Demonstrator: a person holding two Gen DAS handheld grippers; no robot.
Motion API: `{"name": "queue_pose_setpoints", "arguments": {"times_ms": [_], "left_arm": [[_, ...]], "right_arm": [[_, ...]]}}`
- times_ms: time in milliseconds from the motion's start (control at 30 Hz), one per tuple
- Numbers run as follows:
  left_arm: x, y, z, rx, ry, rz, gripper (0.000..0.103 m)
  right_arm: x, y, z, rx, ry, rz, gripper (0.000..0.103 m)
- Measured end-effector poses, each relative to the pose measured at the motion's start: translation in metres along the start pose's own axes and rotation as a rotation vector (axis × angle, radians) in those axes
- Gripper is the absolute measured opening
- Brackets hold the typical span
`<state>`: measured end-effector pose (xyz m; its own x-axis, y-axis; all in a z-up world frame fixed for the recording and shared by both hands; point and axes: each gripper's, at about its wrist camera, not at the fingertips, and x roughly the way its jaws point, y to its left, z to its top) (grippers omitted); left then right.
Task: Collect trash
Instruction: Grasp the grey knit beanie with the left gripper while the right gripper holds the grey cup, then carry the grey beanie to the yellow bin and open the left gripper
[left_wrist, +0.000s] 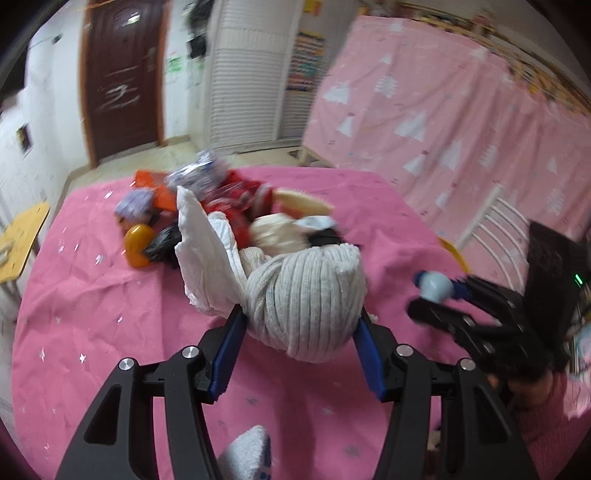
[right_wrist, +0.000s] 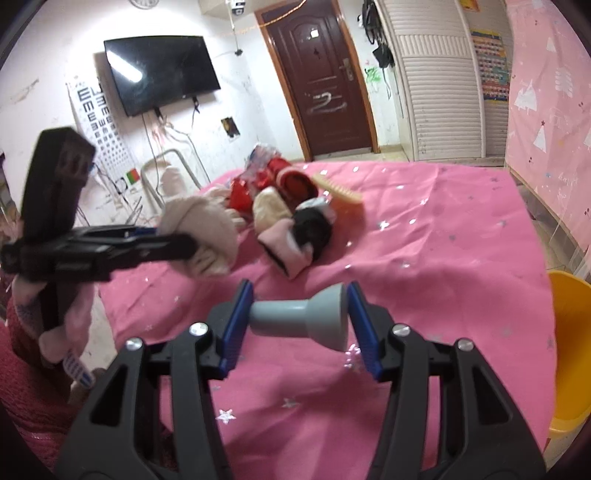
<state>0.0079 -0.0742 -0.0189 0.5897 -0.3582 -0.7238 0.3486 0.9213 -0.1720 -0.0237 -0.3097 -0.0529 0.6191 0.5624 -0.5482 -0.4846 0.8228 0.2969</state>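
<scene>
In the left wrist view my left gripper (left_wrist: 301, 321) is shut on a rolled grey-white ribbed knit bundle (left_wrist: 306, 295), held just above the pink tablecloth (left_wrist: 96, 314). Behind it lies a pile of trash: a white padded sheet (left_wrist: 207, 251), red wrappers (left_wrist: 240, 199), an orange-yellow piece (left_wrist: 138, 245) and a black lump (left_wrist: 164, 243). My right gripper (right_wrist: 299, 321) is shut on a grey funnel-shaped plastic piece (right_wrist: 306, 317), pressed end to end between the blue pads. It also appears as the right gripper (left_wrist: 424, 291) at the right edge. The left gripper (right_wrist: 173, 238) shows at the left with the knit bundle (right_wrist: 210, 232).
A yellow plastic chair (right_wrist: 569, 332) stands by the table's right side and a white chair (left_wrist: 495, 221) beyond it. A wooden stool (left_wrist: 22, 236) sits at the left. A person's red sleeve (right_wrist: 22, 387) is at the lower left. A pink curtain (left_wrist: 443, 110) hangs at the right.
</scene>
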Motion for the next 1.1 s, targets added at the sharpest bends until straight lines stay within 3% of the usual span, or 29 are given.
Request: {"name": "queue_pose_setpoints", "arguments": {"times_ms": [167, 267, 333, 567, 633, 667, 767, 900, 1100], "left_arm": [[0.004, -0.023, -0.002, 0.083, 0.012, 0.038, 0.057], [0.003, -0.031, -0.002, 0.115, 0.015, 0.042, 0.075], [0.001, -0.035, -0.002, 0.143, 0.003, 0.060, 0.079], [0.004, -0.038, -0.006, 0.150, 0.018, 0.059, 0.080], [0.012, -0.038, -0.008, 0.148, 0.045, 0.051, 0.075], [0.016, -0.038, -0.009, 0.150, 0.053, 0.054, 0.062], [0.024, -0.037, -0.010, 0.143, 0.061, 0.066, 0.051], [0.022, -0.035, -0.008, 0.124, 0.058, 0.046, 0.049], [-0.002, -0.043, 0.014, 0.129, -0.022, 0.004, 0.049]], "right_arm": [[-0.001, -0.005, -0.001, -0.001, -0.003, -0.009, 0.050], [-0.004, -0.002, -0.001, -0.009, -0.009, -0.010, 0.050], [-0.004, -0.004, -0.001, -0.011, -0.016, -0.012, 0.050], [-0.008, -0.009, -0.001, -0.003, -0.025, -0.019, 0.050], [-0.009, -0.009, -0.001, -0.003, -0.026, -0.019, 0.050], [-0.009, -0.009, -0.001, -0.002, -0.026, -0.019, 0.050], [-0.010, -0.011, -0.001, 0.003, -0.029, -0.021, 0.050], [-0.014, -0.014, 0.000, 0.009, -0.041, -0.026, 0.050], [-0.027, -0.017, 0.003, 0.013, -0.080, -0.041, 0.050]]}}
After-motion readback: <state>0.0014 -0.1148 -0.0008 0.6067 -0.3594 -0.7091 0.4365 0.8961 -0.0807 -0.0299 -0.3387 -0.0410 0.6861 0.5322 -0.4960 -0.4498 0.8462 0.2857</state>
